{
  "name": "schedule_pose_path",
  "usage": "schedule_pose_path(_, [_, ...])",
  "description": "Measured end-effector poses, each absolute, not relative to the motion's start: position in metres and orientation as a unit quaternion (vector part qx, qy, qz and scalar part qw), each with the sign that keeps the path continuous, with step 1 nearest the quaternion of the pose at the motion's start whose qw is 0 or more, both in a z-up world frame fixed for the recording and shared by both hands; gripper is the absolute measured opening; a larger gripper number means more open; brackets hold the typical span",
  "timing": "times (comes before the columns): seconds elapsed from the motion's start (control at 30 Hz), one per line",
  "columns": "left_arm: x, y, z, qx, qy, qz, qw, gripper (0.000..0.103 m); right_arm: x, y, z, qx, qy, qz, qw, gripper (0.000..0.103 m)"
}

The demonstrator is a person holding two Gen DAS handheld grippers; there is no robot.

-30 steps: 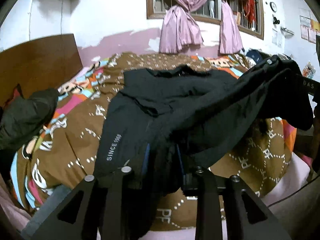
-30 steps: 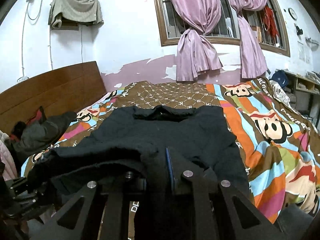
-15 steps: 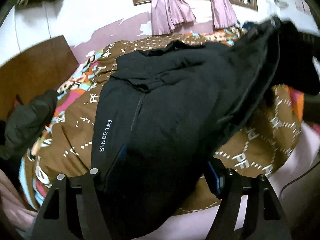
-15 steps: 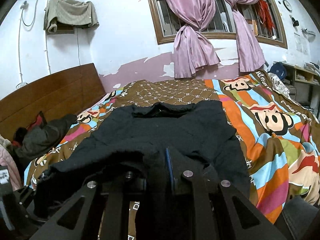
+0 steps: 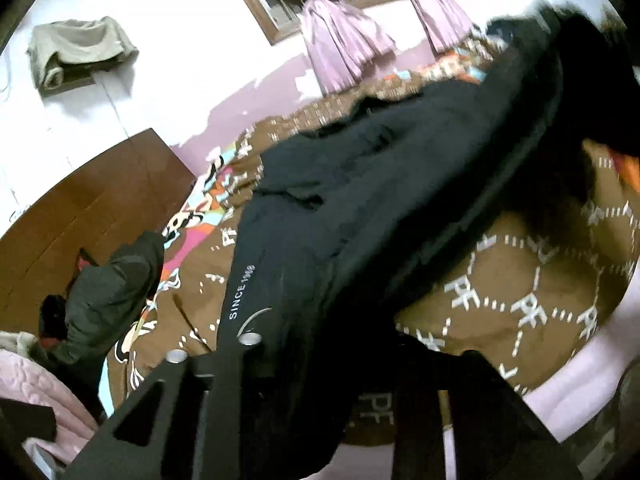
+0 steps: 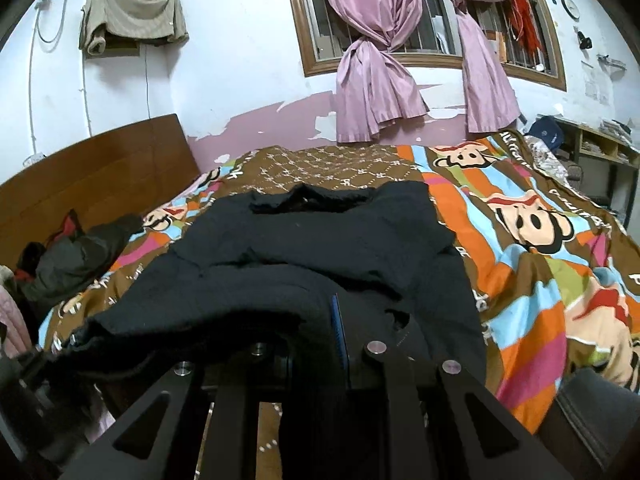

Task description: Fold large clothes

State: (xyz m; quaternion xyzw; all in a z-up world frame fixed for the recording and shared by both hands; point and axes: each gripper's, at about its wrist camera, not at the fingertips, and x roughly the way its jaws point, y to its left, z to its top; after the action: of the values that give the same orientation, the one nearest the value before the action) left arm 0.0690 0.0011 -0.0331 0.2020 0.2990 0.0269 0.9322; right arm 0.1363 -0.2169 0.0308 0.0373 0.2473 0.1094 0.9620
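Observation:
A black jacket (image 5: 360,184) with white "SINCE 1968" lettering lies spread on the bed, its collar toward the window wall. My left gripper (image 5: 324,332) is shut on the jacket's near edge, and cloth hides its fingertips. The left wrist view is rolled sideways. From there the raised hem runs up and right to a blurred dark shape at the top right. In the right wrist view the jacket (image 6: 320,240) lies ahead, and my right gripper (image 6: 316,336) is shut on the lifted hem, a blue pad showing beside the cloth. The hem stretches left toward the other gripper's dark body (image 6: 24,372).
The bed cover (image 6: 540,260) is brown with bright cartoon stripes. A dark grey coat (image 6: 68,260) is bunched by the wooden headboard (image 6: 100,172) on the left. Pink bedding (image 5: 40,392) sits at the lower left. Shelves (image 6: 600,148) stand at the far right.
My left gripper's fingers spread wide half a second ago and are now back together on the jacket. The left view has rolled sideways. The right gripper has stayed shut and barely moved.

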Motion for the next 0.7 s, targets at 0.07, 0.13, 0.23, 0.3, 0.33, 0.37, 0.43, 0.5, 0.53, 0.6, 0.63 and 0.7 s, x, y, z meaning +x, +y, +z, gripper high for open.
schedule_pose_path(0.07, [0.065, 0.008, -0.020, 0.181, 0.271, 0.023, 0.945, 0.015, 0.124, -0.220, 0.032, 0.027, 0.236, 0.107, 0.965, 0.010])
schedule_pose_path(0.13, [0.055, 0.017, -0.002, 0.149, 0.237, 0.009, 0.960, 0.012, 0.111, -0.226, 0.037, 0.029, 0.221, 0.109, 0.969, 0.009])
schedule_pose_path(0.23, [0.040, 0.023, 0.023, 0.116, 0.212, -0.005, 0.970, 0.010, 0.090, -0.238, 0.051, 0.053, 0.204, 0.128, 0.969, 0.009])
schedule_pose_path(0.3, [0.030, 0.029, 0.040, 0.090, 0.206, -0.020, 0.974, 0.010, 0.072, -0.238, 0.063, 0.035, 0.185, 0.134, 0.973, 0.008])
schedule_pose_path(0.33, [0.026, 0.031, 0.046, 0.081, 0.204, -0.025, 0.975, 0.009, 0.067, -0.237, 0.068, 0.028, 0.179, 0.137, 0.974, 0.008])
schedule_pose_path(0.37, [0.021, 0.034, 0.053, 0.076, 0.203, -0.029, 0.976, 0.009, 0.061, -0.236, 0.073, 0.022, 0.172, 0.142, 0.975, 0.008])
schedule_pose_path(0.43, [0.012, 0.034, 0.067, 0.072, 0.200, -0.034, 0.977, 0.008, 0.048, -0.235, 0.085, 0.014, 0.162, 0.154, 0.975, 0.008])
schedule_pose_path(0.5, [-0.001, 0.033, 0.084, 0.066, 0.198, -0.041, 0.977, 0.008, 0.034, -0.233, 0.094, 0.002, 0.155, 0.164, 0.974, 0.007])
schedule_pose_path(0.53, [-0.008, 0.034, 0.093, 0.061, 0.199, -0.045, 0.977, 0.008, 0.026, -0.233, 0.100, -0.006, 0.152, 0.170, 0.974, 0.007])
schedule_pose_path(0.6, [-0.022, 0.035, 0.111, 0.054, 0.201, -0.053, 0.977, 0.008, 0.010, -0.233, 0.111, -0.013, 0.146, 0.187, 0.971, 0.007])
schedule_pose_path(0.63, [-0.029, 0.035, 0.118, 0.054, 0.199, -0.056, 0.977, 0.008, 0.002, -0.234, 0.115, -0.016, 0.142, 0.195, 0.970, 0.007])
schedule_pose_path(0.7, [-0.042, 0.035, 0.134, 0.059, 0.190, -0.062, 0.978, 0.008, -0.012, -0.234, 0.126, -0.029, 0.130, 0.209, 0.969, 0.007])
